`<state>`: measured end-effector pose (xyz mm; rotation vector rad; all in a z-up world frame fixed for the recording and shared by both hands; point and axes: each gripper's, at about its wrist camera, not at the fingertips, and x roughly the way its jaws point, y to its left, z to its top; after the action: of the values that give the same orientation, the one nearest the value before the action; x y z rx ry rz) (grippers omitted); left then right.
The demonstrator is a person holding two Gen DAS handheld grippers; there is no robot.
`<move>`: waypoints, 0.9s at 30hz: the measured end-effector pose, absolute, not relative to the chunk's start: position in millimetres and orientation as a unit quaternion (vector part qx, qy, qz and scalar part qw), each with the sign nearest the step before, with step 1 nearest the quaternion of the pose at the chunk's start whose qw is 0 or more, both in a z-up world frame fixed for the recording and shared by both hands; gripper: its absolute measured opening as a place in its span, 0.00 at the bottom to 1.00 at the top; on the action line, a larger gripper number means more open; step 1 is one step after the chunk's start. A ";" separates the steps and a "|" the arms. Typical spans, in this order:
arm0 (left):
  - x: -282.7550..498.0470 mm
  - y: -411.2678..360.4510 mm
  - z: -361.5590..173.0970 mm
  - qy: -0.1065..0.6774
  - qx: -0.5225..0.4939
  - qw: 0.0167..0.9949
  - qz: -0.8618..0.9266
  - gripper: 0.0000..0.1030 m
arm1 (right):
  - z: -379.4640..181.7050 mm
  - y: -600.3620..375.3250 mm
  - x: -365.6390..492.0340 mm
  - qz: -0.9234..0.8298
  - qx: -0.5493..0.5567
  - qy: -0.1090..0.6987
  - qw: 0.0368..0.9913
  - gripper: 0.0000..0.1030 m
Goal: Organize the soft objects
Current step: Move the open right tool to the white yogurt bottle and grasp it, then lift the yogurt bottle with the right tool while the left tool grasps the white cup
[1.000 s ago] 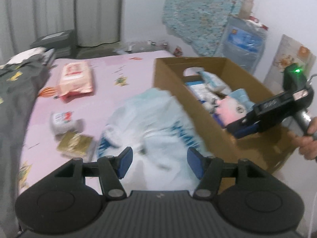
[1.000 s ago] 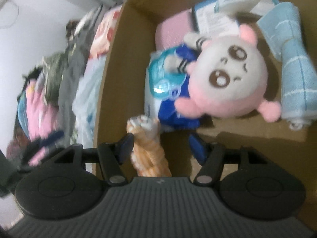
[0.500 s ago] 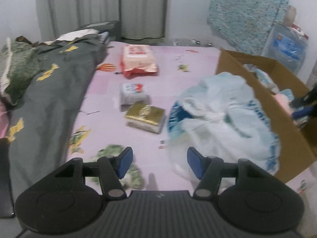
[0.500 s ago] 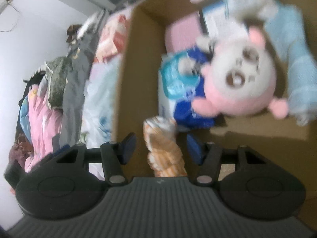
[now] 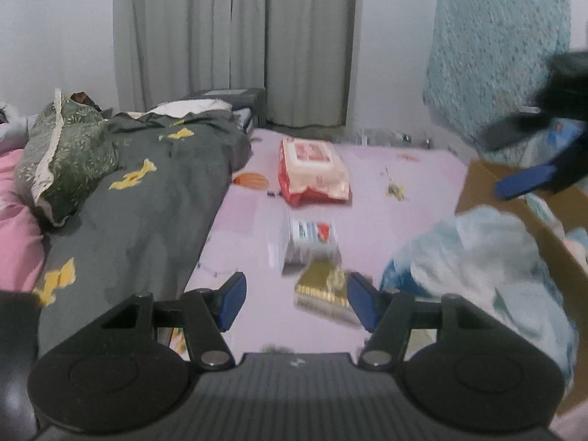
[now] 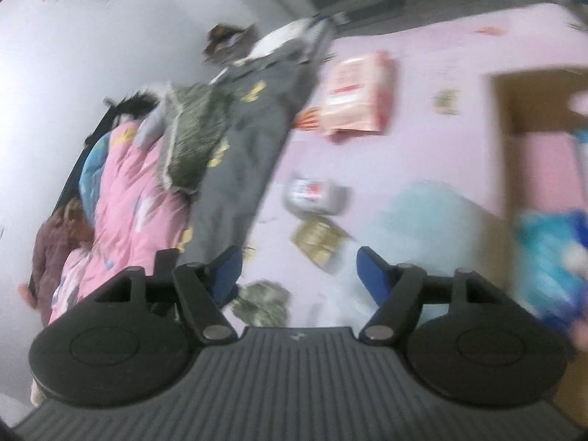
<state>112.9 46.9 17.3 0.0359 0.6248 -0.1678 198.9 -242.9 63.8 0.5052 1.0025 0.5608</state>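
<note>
Blue-padded left tool [image 5: 292,303] is held half open, empty, above the bed [image 5: 367,169]; right tool [image 6: 296,273] is opening, nothing gripped.

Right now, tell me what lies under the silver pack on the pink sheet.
The silver pack overlaps the far edge of a gold packet. Blur hides whether they touch or anything else lies beneath.

Pink bed sheet [image 5: 422,169]: matt cloth, printed w/ small motifs. Grey blanket [image 5: 154,198]: soft matt fabric, yellow shapes. Pink-red wipes pack [image 5: 312,172]: glossy plastic film, crinkled. Gold packet [image 5: 323,288]: shiny foil-like wrap (blurred, so approx.). Pale blue bag [image 5: 474,257]: thin, translucent plastic, wrinkled. Cardboard box [image 5: 477,187]: plain brown, matt. Curtain [image 5: 235,36]: grey cloth, dull, pleated. Left gripper [image 5: 296,303]: matt black plastic body, ribbed top, blue pads [image 5: 229,297].
</note>
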 end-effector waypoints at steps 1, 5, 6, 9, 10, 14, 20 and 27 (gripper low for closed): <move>118.2 47.3 16.8 0.306 0.015 0.949 -0.082 0.60 | 63.7 -227.3 212.0 0.264 0.232 0.474 0.807 0.75; 136.6 50.5 7.1 0.317 0.009 0.945 -0.080 0.60 | 45.1 -168.9 276.7 0.250 0.219 0.509 0.794 0.85; 139.6 51.9 3.7 0.324 0.006 0.943 -0.083 0.60 | 35.2 -153.5 294.5 0.241 0.215 0.524 0.788 0.85; 145.5 59.4 -7.0 0.339 0.003 0.937 -0.083 0.60 | 3.5 -119.1 337.3 0.196 0.198 0.564 0.778 0.86; 147.3 62.4 -10.1 0.344 0.003 0.935 -0.082 0.60 | -7.3 -108.0 347.9 0.189 0.186 0.575 0.774 0.86; 152.7 75.7 -18.0 0.361 0.002 0.929 -0.077 0.60 | -47.2 -72.4 377.8 0.159 0.143 0.612 0.761 0.86; 152.6 90.4 -21.2 0.371 0.001 0.926 -0.069 0.60 | -70.7 -67.6 382.8 0.150 0.144 0.616 0.760 0.68; 133.7 97.0 -16.5 0.370 -0.005 0.927 -0.064 0.60 | -70.8 -88.8 368.2 0.201 0.253 0.603 0.729 0.64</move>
<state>133.7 97.0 -16.5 -0.0104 0.7596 -0.1315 368.2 -88.8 -70.8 0.5574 1.3291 0.4428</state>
